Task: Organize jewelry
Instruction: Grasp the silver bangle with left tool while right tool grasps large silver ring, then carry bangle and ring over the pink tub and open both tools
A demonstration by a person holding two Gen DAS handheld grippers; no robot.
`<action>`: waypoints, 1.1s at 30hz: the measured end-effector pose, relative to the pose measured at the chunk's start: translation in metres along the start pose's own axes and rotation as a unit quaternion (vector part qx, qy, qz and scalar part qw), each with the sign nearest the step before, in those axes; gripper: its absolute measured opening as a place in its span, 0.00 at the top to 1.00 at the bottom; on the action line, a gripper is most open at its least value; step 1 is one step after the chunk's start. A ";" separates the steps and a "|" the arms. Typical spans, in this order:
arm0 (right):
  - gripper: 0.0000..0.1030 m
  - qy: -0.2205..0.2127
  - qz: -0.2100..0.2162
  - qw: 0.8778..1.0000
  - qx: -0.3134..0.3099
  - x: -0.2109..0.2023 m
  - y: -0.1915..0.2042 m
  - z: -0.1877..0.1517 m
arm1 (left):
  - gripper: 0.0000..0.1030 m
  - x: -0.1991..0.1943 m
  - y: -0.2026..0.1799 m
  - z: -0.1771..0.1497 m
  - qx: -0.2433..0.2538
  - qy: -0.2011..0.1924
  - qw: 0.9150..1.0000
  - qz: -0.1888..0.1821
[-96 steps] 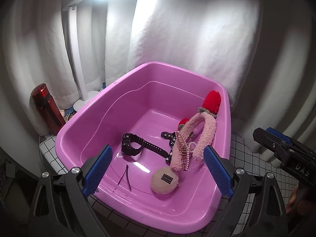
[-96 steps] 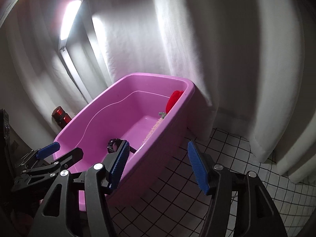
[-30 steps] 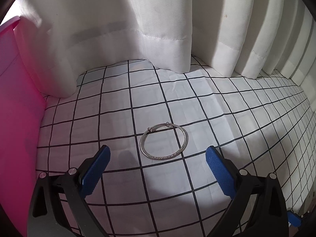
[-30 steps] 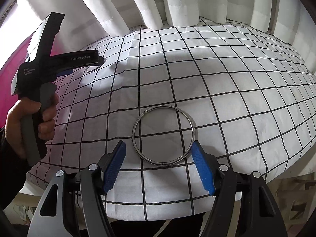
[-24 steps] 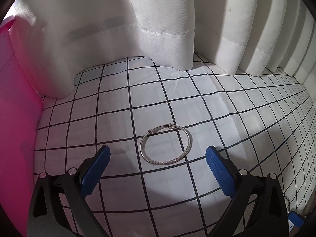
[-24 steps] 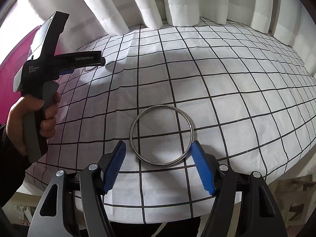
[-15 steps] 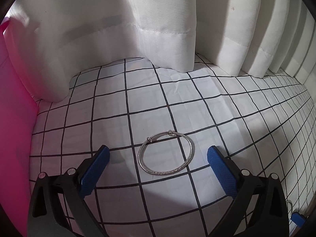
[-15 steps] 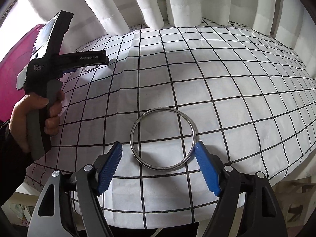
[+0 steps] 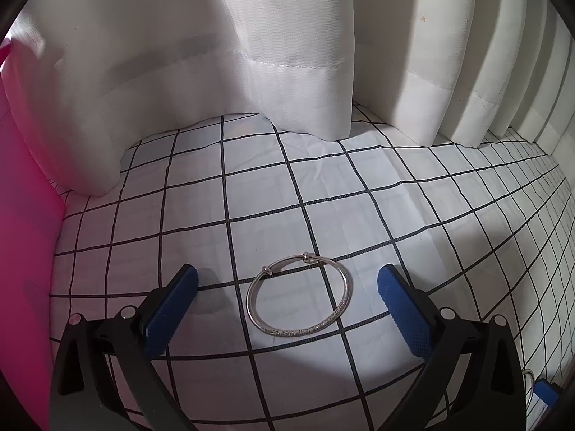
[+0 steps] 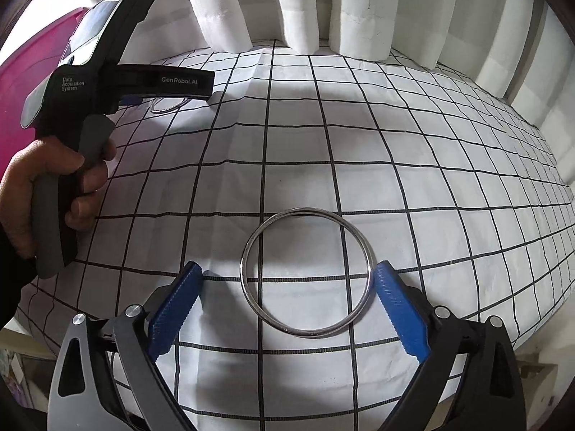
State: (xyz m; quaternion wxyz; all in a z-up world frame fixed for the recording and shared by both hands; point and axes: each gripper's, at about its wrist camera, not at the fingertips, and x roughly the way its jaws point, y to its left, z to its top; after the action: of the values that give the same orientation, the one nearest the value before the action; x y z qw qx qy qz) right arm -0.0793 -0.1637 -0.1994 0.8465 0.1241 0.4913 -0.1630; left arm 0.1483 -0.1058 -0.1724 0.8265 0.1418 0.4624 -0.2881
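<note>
Hovering low over a white cloth [image 9: 377,186] ruled in black squares, both tools have their jaws spread wide. Left gripper [image 9: 287,292]: blue pads either side of a thin silver bangle [image 9: 299,296] with two small beads on its far arc; neither pad touches it. Right gripper [image 10: 285,287]: straddles a larger plain metal ring [image 10: 306,273] lying flat; right pad just beside the ring's rim, contact not clear; left pad apart from it.

Left wrist view only: pink tub wall [image 9: 21,251] at the left edge, white curtain [image 9: 287,54] hem resting on the cloth, something small and blue at the lower right edge.

Right wrist view only: the person's left hand [image 10: 54,183] on the left tool's grey handle, the bangle partly hidden under its black body; the cloth's near edge dropping off.
</note>
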 end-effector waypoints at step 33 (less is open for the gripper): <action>0.31 -0.017 0.028 0.999 -0.002 -0.009 -0.004 0.006 | 0.51 -0.039 -0.014 -0.047 0.017 -0.026 0.999 -0.029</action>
State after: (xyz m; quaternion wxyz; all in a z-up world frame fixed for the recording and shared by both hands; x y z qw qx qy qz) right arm -0.0805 -0.1683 -0.1884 0.8592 0.1334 0.4736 -0.1400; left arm 0.0923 -0.0800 -0.1638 0.8272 0.1350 0.4395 -0.3230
